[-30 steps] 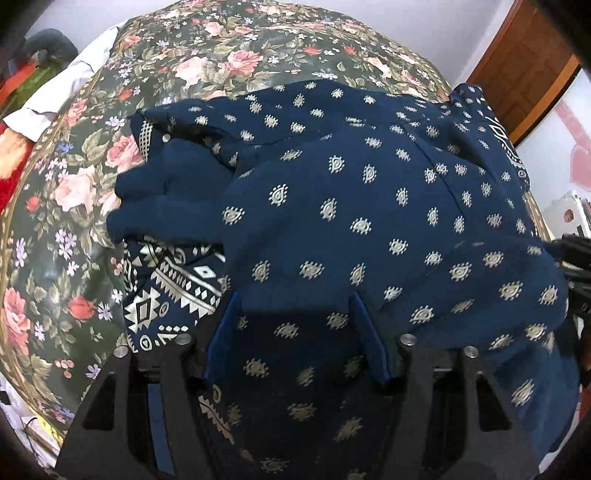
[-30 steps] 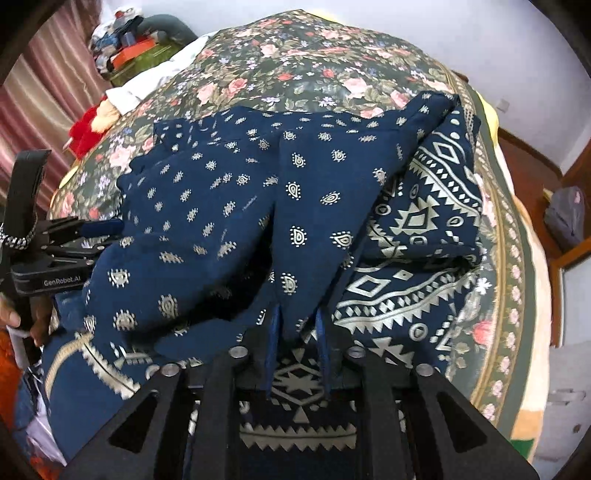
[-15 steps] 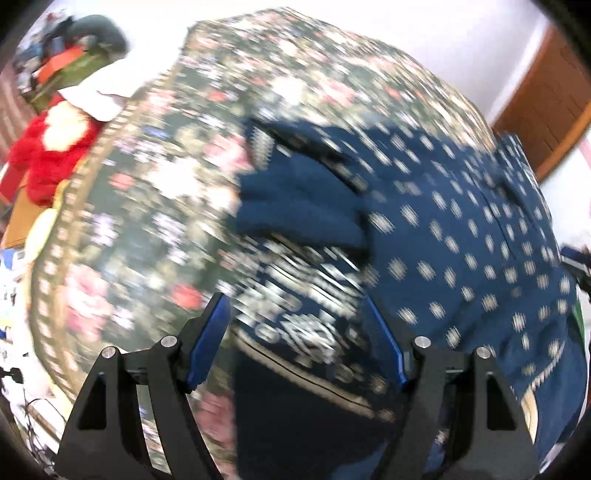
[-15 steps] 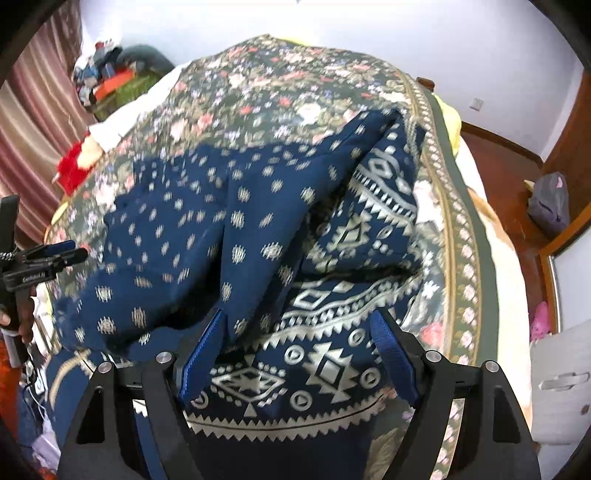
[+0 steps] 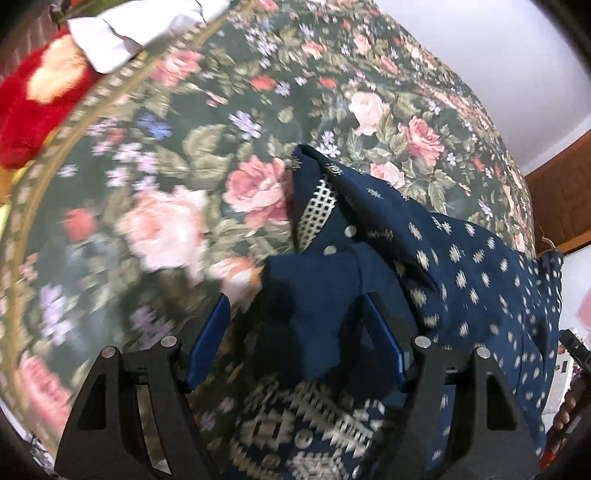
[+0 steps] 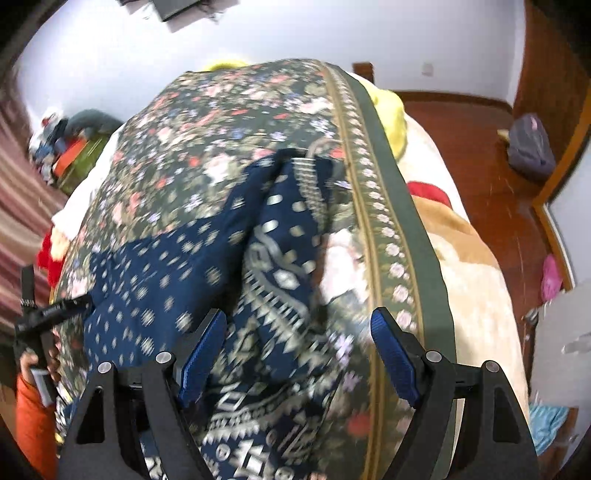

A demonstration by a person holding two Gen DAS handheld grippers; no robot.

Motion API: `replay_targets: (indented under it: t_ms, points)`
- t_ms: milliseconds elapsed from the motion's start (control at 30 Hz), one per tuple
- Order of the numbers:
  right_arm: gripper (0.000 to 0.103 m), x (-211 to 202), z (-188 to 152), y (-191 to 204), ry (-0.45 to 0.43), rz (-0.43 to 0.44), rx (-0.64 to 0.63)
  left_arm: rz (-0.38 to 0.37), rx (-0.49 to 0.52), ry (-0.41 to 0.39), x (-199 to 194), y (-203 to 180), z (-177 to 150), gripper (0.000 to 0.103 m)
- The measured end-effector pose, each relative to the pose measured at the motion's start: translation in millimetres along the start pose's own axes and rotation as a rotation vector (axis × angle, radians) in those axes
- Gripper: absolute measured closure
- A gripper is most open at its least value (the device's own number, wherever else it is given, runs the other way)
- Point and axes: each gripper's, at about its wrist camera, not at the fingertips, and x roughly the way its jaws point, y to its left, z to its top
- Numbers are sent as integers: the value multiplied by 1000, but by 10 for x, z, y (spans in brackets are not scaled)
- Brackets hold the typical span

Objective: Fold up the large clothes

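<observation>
A dark blue garment [image 5: 461,266] with small pale motifs and a patterned border lies bunched on the floral bedspread [image 5: 184,166]. My left gripper [image 5: 295,299] hangs open over its left end. A plain navy fold and the checked neck band [image 5: 317,210] sit just beyond and below the blue pads [image 5: 208,343], which do not press on them. My right gripper [image 6: 298,314] stands open over the garment [image 6: 166,266] at its patterned right end, near the bedspread's border stripe [image 6: 399,221]. In the right wrist view the left gripper [image 6: 51,317] shows at the far left, held by a hand with an orange sleeve.
A red plush toy [image 5: 37,99] and a white cloth [image 5: 140,29] lie off the bed's left side. To the right are a cream blanket [image 6: 480,295], a yellow item [image 6: 391,110], a wooden floor [image 6: 480,147] and a grey bag [image 6: 530,147].
My right gripper has let go of the fabric and opened wide. The two grippers have swung apart, the left toward the neck end, the right toward the bed's bordered edge.
</observation>
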Motion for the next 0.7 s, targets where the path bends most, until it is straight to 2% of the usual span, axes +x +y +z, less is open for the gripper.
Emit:
replay_targets:
  t_ms: [133,267,400,433,467,500,533,600,633,700]
  points:
    - [24,270,116,-91,29,48,28,-20,34,-11,135,-113,109,29]
    - [24,404,250,-38,-21,81,15,-31,120,-4,313,-271,209,29]
    - [38,559,403,64,-41,107,16,-10,175,-26,434,-399,259,30]
    - [45,586,429,89,-42,113,15,-7,186,-34,447,-432,266,33]
    - [47,628,466,116,-38,119,14,-9,195,-39,453,-455,272,36]
    - [58,680,500,140,-30,125,14,-21,206,-40,458,-476,283,46]
    - [72,731,528,153,-21,112,17,-37,218,-41,453,-502,284,61]
    - [84,783,575,172,-9,63,17,-56,235,-53,400,-558,271,75]
    - [87,782,602,181,-9,63,11,-32,248,-76,359,-611,270,79]
    - [90,715,662,227,-32,71,-10,14,284,-131,211,-686,231,82]
